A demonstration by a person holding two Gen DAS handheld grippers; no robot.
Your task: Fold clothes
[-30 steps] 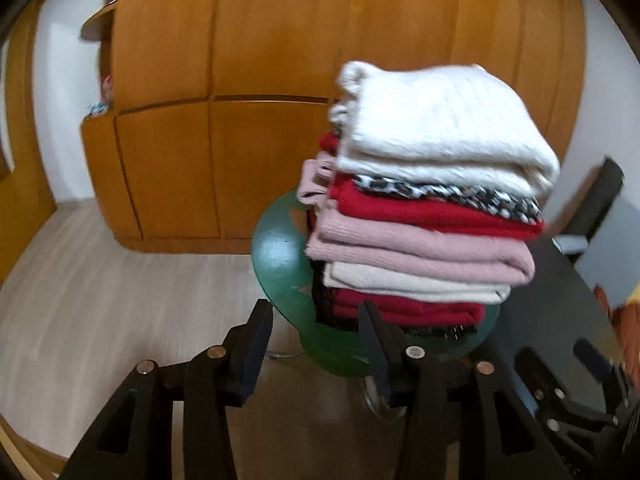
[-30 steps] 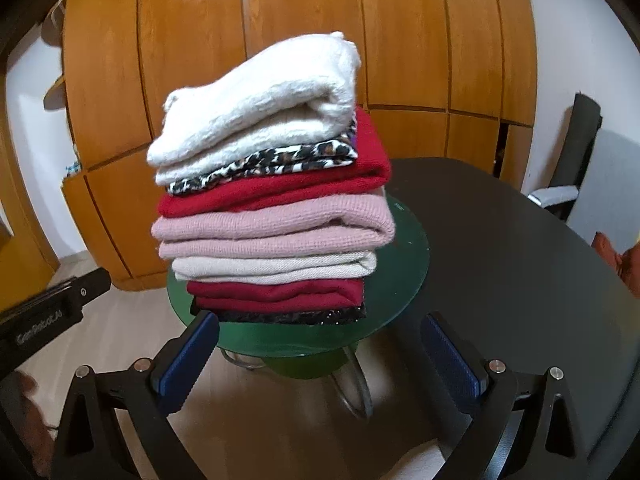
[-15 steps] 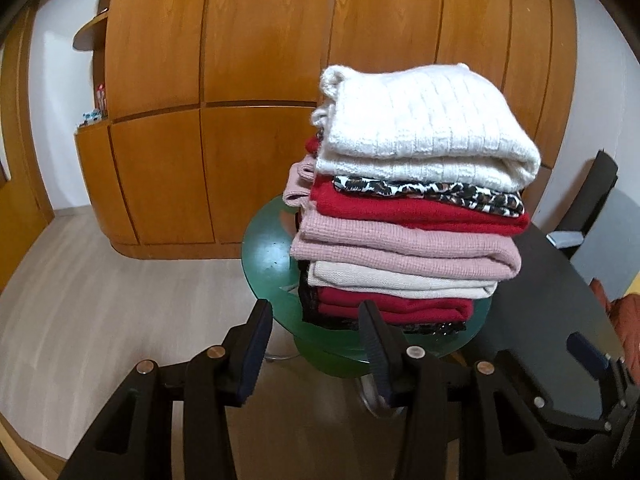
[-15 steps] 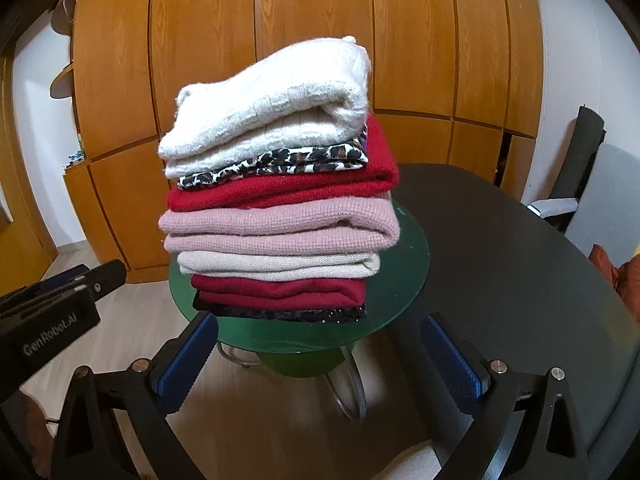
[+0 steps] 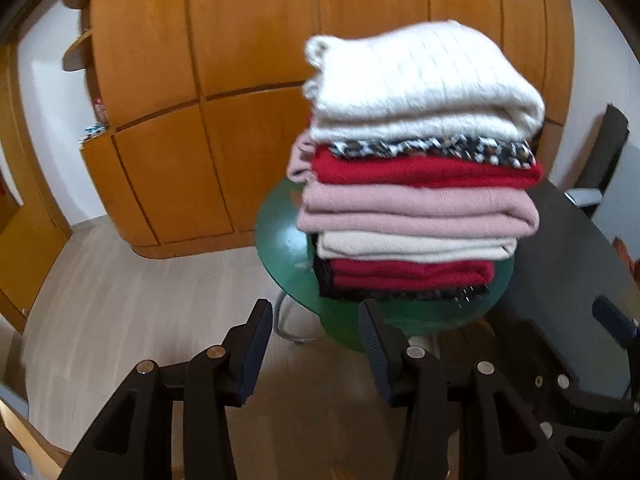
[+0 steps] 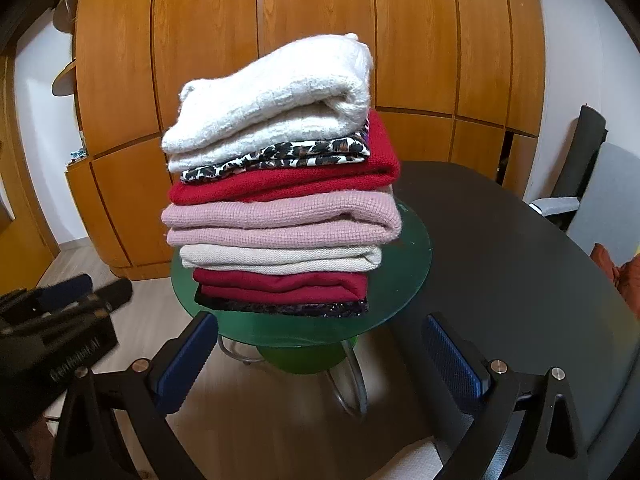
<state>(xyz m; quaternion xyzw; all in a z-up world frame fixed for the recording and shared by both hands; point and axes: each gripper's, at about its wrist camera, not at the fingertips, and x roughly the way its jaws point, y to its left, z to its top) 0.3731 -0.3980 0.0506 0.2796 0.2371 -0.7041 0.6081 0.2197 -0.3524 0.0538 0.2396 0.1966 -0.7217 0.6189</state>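
Folded clothes stand stacked on the green stool, both of your grippers empty in front of it.

Your left gripper (image 5: 316, 344) and right gripper (image 6: 320, 356) hang short of the stack of clothes (image 6: 280, 200), jaws spread apart and grasping nothing. The stack sits square on the round green stool (image 6: 412, 280), just beside the dark bench (image 6: 520, 260), fold edges aligned so it stays upright; the white sweater (image 6: 276, 104) on top bulges and tilts a little. No basket or bin shows, and no loose garment either.
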